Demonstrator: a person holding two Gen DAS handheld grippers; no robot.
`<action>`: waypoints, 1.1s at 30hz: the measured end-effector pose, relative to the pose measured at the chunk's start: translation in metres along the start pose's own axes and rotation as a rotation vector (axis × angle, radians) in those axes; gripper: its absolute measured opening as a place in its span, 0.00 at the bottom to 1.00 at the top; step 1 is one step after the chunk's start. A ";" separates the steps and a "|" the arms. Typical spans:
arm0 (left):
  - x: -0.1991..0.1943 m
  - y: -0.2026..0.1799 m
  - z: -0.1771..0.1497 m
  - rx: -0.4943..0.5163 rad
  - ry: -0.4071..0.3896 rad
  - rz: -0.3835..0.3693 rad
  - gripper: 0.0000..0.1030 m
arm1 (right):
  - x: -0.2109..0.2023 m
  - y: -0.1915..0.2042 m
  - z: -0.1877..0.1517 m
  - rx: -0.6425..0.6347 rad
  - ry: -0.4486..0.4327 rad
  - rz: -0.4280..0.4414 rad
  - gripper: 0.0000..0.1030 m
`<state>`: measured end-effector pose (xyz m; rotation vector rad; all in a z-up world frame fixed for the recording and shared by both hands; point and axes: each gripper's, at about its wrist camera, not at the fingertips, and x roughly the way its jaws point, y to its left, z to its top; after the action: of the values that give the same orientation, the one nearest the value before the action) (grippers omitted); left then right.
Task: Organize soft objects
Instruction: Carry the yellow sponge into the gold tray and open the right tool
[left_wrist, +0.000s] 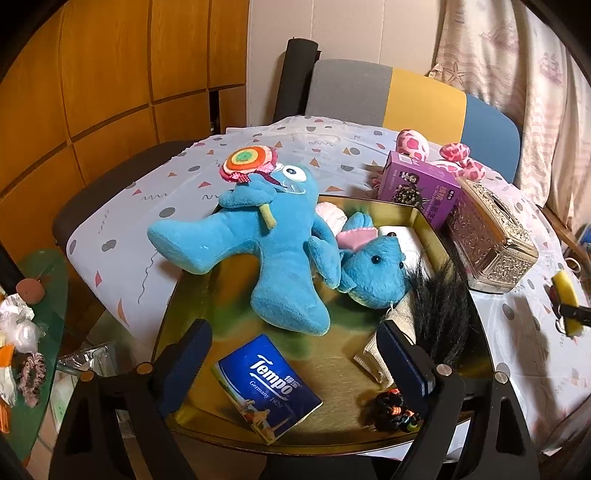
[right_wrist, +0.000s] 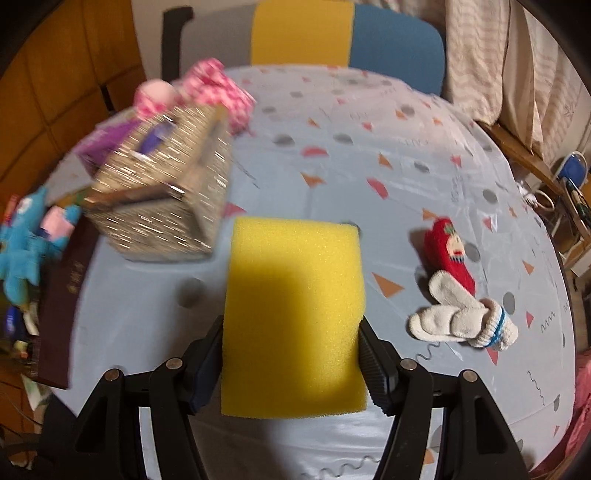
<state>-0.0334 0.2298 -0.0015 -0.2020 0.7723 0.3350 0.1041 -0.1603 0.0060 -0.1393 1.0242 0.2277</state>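
1. Your gold tray (left_wrist: 461, 236) sits at the near left of the table (right_wrist: 369, 155), on the patterned cloth. In it: a large blue plush (left_wrist: 266, 243) holding a felt lollipop (left_wrist: 245, 160), lying across the tray's far-left rim with one leg over the edge; a smaller blue plush (left_wrist: 369, 269) with a pink ear, touching the large one's right side; a Tempo tissue pack (left_wrist: 266, 384) at the near edge; a black furry piece (left_wrist: 439, 306) and a beige woven piece (left_wrist: 380, 350) on the right; a braided multicolour tie (left_wrist: 395, 410) at the near right corner; something white (left_wrist: 402, 236) behind the small plush, too hidden to name.
2. Your left gripper (left_wrist: 295, 354) hangs over the tray's near edge, jaws spread wide, nothing between them.
3. Your right gripper (right_wrist: 291, 354) pinches a yellow sponge (right_wrist: 291, 288) by its long sides; the pads press into the foam. The sponge is clear of the cloth and throws a shadow below.
4. Just right of the tray: a purple carton (left_wrist: 421, 188), and a silver embossed tissue box (left_wrist: 491, 240) touching it.
5. Only the right wrist view shows a red knit sock (right_wrist: 450, 254) and a white sock pair (right_wrist: 461, 317) on the cloth, right of the sponge and well apart from the tray. That view is motion-blurred on its left.
6. Only the left wrist view shows the tray's contents clearly. It catches the sponge as a sliver at its right edge. A pink spotted plush (left_wrist: 443, 155) lies behind the carton, outside the tray.
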 end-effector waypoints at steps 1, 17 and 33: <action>0.000 0.000 0.000 -0.002 0.000 0.000 0.88 | -0.004 0.006 0.002 -0.005 -0.013 0.014 0.64; 0.002 0.015 -0.002 -0.049 0.005 0.016 0.88 | -0.062 0.159 0.022 -0.242 -0.168 0.324 0.65; 0.010 0.045 -0.006 -0.127 0.011 0.056 0.88 | -0.015 0.274 0.016 -0.303 -0.003 0.447 0.65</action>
<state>-0.0473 0.2720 -0.0152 -0.3020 0.7691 0.4362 0.0403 0.1060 0.0248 -0.1825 1.0041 0.7903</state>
